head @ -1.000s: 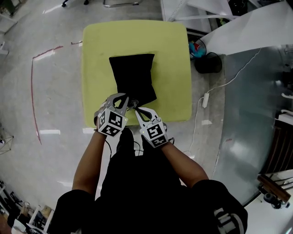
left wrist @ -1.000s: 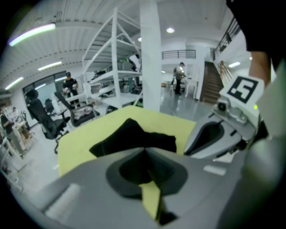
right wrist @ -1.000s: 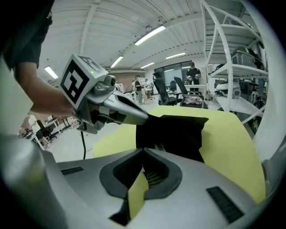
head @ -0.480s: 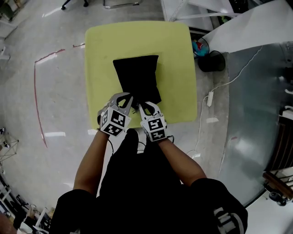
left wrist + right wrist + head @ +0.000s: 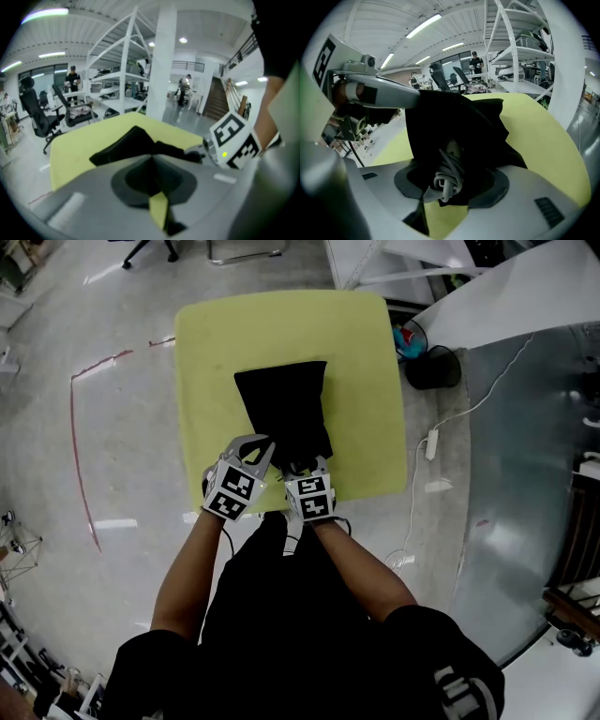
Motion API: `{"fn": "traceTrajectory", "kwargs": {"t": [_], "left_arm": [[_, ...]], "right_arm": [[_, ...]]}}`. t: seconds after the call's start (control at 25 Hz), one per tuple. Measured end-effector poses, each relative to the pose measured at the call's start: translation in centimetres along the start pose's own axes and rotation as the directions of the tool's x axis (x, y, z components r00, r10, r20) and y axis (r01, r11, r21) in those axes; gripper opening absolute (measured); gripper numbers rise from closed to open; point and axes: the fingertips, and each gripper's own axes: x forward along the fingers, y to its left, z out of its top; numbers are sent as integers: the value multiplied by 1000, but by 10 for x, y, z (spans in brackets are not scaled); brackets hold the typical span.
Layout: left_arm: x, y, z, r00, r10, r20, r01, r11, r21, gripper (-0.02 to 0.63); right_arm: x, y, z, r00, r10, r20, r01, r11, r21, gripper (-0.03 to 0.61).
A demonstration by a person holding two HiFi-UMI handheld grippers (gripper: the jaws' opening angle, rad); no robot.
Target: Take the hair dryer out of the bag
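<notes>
At the mouth of the black bag [image 5: 281,413], the left hand-held gripper [image 5: 265,446] clamps its rim. The right hand-held gripper [image 5: 306,467] has its jaws opening around the coiled cord [image 5: 449,176], ready to pull.

Bag [image 5: 283,413]: black cloth, matt, soft creases; cord [image 5: 449,176]: grey plastic sheath, smooth, slight sheen; tabletop [image 5: 216,343]: yellow-green, matt, smooth, matl unclear; floor [image 5: 112,296]: grey, polished, glossy w/ reflections.

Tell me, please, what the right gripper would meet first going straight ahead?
Probably the coiled grey cord in the mouth of the black bag, between the opening jaws of the right gripper.
</notes>
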Motion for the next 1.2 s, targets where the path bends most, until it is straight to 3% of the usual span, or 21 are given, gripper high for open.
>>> {"fn": "traceTrajectory", "kwargs": {"t": [0.6, 0.88, 1.0, 1.08, 1.2], "left_arm": [[-8, -6, -9, 999, -52, 10, 52, 997, -58, 12], [-12, -5, -14, 998, -54, 29, 57, 993, -101, 13], [-14, -3, -16, 998, -45, 37, 49, 992, -116, 13], [-15, -1, -17, 999, -35, 42, 40, 992, -120, 14], [-16, 1, -16, 999, -26, 44, 31, 993, -114, 14]], "right_arm": [[27, -7, 3, 997, -67, -47, 67, 998, -4, 229], [44, -11, 5, 984, -129, -121, 120, 990, -79, 248], [44, -12, 5, 984, -136, -114, 127, 988, -83, 245], [43, -13, 4, 986, -131, -104, 122, 989, -87, 187], [42, -14, 5, 989, -107, -105, 98, 991, -87, 183]]}}
